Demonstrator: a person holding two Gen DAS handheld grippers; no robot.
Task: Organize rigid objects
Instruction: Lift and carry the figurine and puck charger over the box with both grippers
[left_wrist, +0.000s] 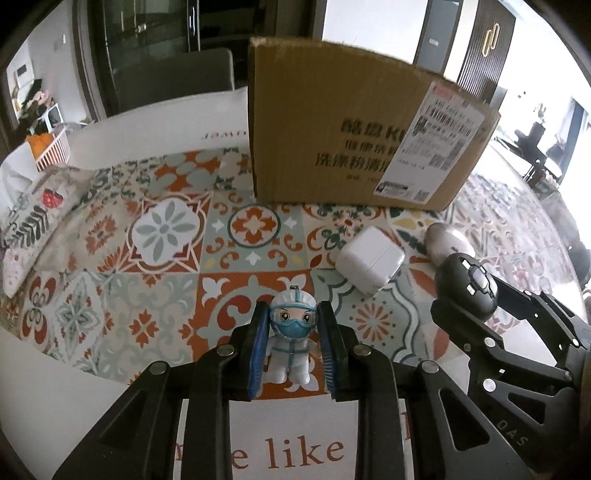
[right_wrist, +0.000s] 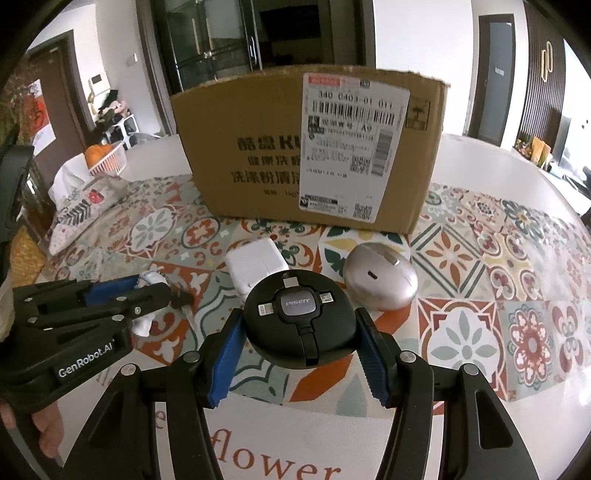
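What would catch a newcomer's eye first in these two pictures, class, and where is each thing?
First, the big cardboard box standing at the back of the patterned tablecloth, its white shipping label facing us. Next, the little masked figurine between the jaws of the left gripper, near the front edge. Beside it, the right gripper holds a round black cable reel, with a white charger and a silver mouse just behind.

From your right wrist view, the left gripper hides most of the figurine. The box hides its own inside. Small label print is unreadable.
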